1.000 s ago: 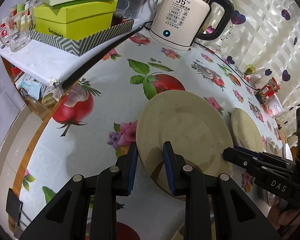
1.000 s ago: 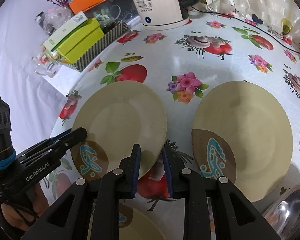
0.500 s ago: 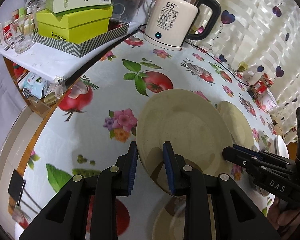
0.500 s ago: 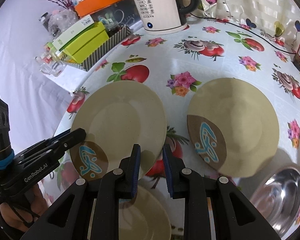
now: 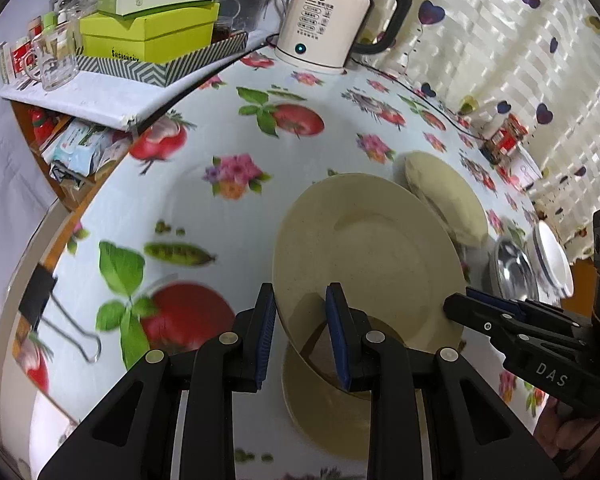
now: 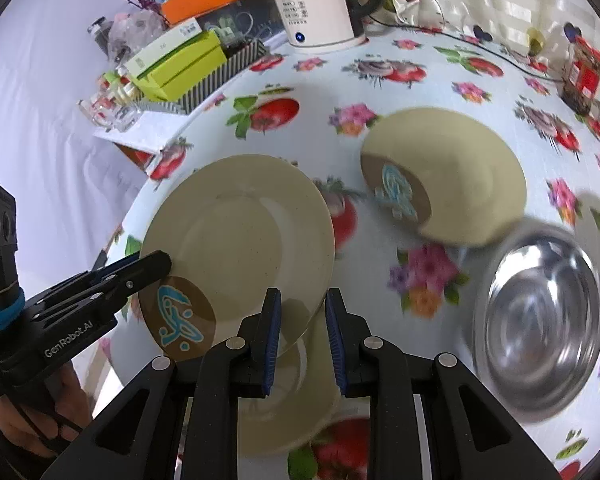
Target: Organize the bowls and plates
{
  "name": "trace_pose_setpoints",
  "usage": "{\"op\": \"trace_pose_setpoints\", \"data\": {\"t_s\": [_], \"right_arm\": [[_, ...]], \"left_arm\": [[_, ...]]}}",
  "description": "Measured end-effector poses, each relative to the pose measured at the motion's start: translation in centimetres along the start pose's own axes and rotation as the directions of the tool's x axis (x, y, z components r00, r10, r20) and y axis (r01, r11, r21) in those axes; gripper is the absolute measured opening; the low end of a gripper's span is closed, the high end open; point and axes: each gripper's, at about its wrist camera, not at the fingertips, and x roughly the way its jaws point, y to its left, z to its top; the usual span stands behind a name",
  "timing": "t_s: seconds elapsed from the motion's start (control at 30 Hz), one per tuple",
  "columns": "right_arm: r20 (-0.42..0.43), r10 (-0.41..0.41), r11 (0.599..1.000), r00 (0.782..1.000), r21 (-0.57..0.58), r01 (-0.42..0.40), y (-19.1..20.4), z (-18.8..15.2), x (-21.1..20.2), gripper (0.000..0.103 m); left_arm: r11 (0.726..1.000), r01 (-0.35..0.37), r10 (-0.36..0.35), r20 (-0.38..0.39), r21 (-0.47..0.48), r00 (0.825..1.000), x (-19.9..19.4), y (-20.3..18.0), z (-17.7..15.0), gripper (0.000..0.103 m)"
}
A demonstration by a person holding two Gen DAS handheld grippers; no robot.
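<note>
Currently, at about nine o'clock in the right wrist view, the left gripper [image 6: 156, 264] is clenched on the left rim of a beige plate [image 6: 236, 236], which is held tilted clear of the floral tablecloth [image 6: 432, 84]. At six o'clock in the same view the right gripper [image 6: 300, 320] is clamped on that plate's near-right rim, so both grippers carry the one plate between them. Directly under it, toward six o'clock, lies a second beige plate [image 6: 284, 408] flat on the cloth. A third beige plate [image 6: 460, 176] with a brown patch and blue motif rests at about one o'clock, and a steel bowl [image 6: 540, 320] sits at three o'clock just beside it. In the left wrist view a white bowl [image 5: 552, 256] stands on edge at three o'clock, just past the steel one. An electric kettle [image 6: 316, 4] and a green box [image 6: 180, 64] stand at the far edge, twelve and ten o'clock, well apart from the dishes.

By my reading the step in hand is stacking: the held plate is being brought over the one beneath. The next move calls for levelling it, centring it over the lower plate, lowering until the two nest, then opening both grippers together so it does not tip or slide off
</note>
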Motion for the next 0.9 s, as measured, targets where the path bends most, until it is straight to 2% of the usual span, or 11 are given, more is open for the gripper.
{"op": "trace_pose_setpoints", "data": {"t_s": [0.4, 0.9], "right_arm": [[-0.029, -0.006, 1.000, 1.000, 0.010, 0.007, -0.3, -4.4, -0.9, 0.022], [-0.054, -0.017, 1.000, 0.998, -0.001, 0.017, 0.0, -5.7, -0.8, 0.023]], "left_arm": [[1.000, -0.001, 0.002, -0.045, 0.020, 0.999, -0.7, -1.0, -3.5, 0.027], [1.000, -0.003, 0.005, -0.072, 0.031, 0.997, -0.8, -1.1, -4.8, 0.027]]}}
